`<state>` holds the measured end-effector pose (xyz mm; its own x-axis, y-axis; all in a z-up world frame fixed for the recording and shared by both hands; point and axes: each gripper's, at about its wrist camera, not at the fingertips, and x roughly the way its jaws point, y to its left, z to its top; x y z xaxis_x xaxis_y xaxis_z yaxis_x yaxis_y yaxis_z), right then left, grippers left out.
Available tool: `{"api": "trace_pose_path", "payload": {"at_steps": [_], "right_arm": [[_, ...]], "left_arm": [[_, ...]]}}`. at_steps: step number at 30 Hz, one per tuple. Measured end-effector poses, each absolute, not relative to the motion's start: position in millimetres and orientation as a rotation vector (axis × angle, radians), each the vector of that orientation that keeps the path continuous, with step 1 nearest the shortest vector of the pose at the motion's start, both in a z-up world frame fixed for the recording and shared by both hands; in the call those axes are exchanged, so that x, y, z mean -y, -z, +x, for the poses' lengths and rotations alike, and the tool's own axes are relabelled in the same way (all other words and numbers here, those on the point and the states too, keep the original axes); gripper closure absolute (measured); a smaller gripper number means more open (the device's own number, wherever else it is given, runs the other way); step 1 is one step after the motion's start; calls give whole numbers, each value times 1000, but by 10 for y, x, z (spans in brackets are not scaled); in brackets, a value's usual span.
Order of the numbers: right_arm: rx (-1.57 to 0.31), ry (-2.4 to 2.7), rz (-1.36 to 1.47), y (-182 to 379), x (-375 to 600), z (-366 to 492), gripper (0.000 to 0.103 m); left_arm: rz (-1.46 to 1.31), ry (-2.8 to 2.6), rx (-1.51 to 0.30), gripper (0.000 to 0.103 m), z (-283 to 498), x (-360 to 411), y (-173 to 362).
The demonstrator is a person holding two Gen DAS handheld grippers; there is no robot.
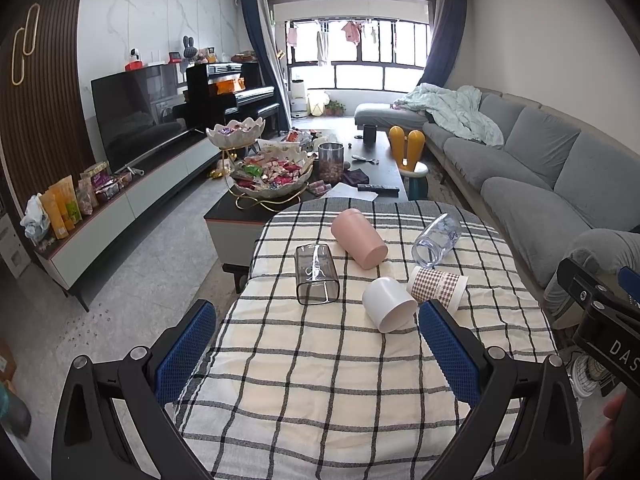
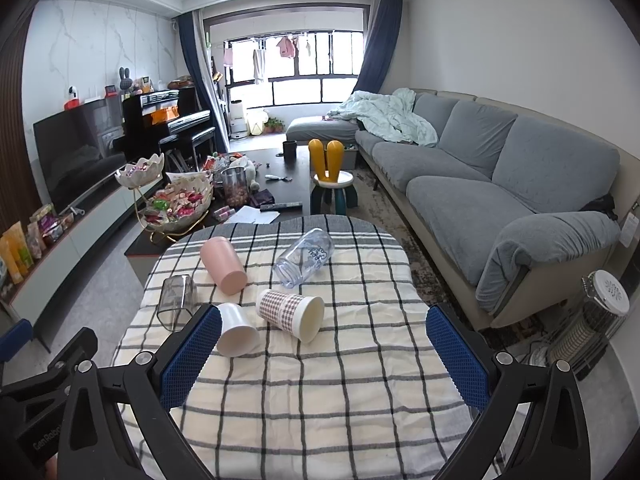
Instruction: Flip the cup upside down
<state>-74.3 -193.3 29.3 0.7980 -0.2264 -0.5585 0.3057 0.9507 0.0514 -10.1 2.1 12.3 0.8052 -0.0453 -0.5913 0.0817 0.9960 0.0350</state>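
Note:
Several cups lie on their sides on a table with a checked cloth (image 1: 320, 380) (image 2: 320, 392). A white cup (image 1: 389, 304) (image 2: 237, 330) lies nearest, a checked paper cup (image 1: 438, 287) (image 2: 290, 313) beside it. A pink cup (image 1: 359, 238) (image 2: 223, 265), a smoky clear cup (image 1: 316, 275) (image 2: 176, 302) and a clear printed cup (image 1: 437, 240) (image 2: 305, 257) lie farther back. My left gripper (image 1: 316, 318) is open and empty above the cloth, short of the white cup. My right gripper (image 2: 324, 324) is open and empty, its left finger (image 2: 192, 354) overlapping the white cup in view.
A dark coffee table (image 1: 384, 160) with candy bowls (image 1: 272, 178) and a jar stands behind the table. A grey sofa (image 2: 500, 184) runs along the right, a TV cabinet (image 1: 120, 204) along the left. A heater (image 2: 592, 320) stands at the right. The right gripper's body (image 1: 604, 320) shows in the left wrist view.

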Motion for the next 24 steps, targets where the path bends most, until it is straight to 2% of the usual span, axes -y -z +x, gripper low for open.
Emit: {"api": "trace_pose_path", "payload": {"at_steps": [24], "right_arm": [[-606,318,153,-159,2026,-621,0]], "left_arm": [[72,70,-669,0,45,59,13]]}}
